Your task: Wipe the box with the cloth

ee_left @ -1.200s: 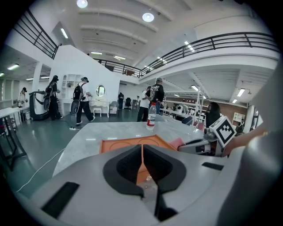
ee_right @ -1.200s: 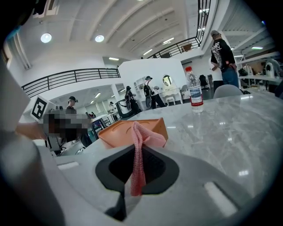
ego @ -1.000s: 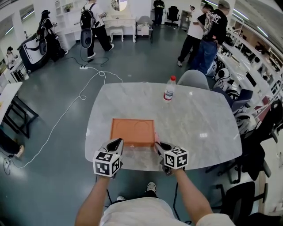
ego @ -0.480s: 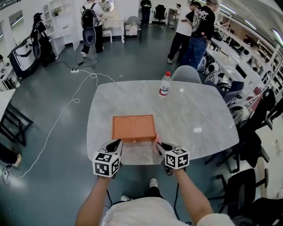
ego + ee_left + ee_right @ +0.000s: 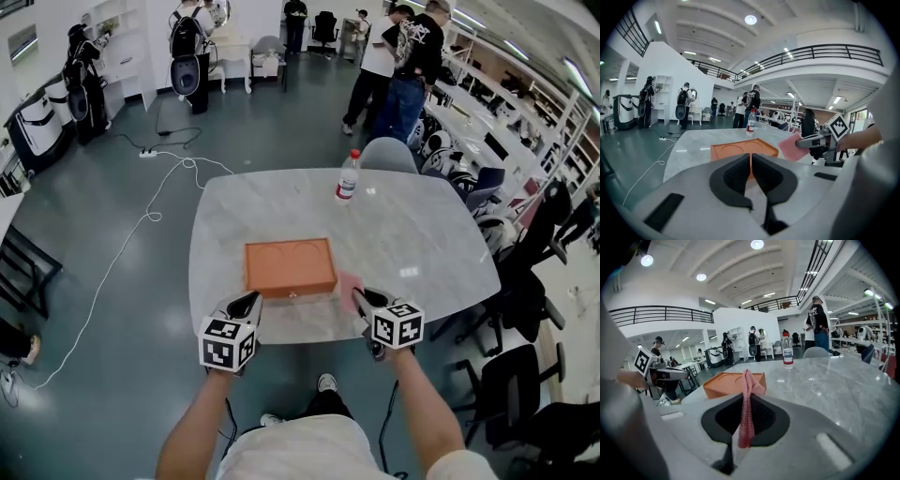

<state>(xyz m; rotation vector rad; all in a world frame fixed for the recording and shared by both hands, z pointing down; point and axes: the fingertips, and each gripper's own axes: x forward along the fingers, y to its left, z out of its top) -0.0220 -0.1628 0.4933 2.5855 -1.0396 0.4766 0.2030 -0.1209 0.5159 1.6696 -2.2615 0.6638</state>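
Right gripper has shifted slightly rightward from half a second ago, carrying the cloth off the box's near edge to just beside its near right corner; contact with the box not clear. Left gripper unchanged, off the near left corner.

Right jaws clamped on the pink cloth, which hangs as a narrow vertical fold between them. Left jaws pressed together, nothing between.

Box: orange, flat, lid showing two pressed circles, lying on the near part of the marble table. Water bottle upright near the far edge, well apart from the box.
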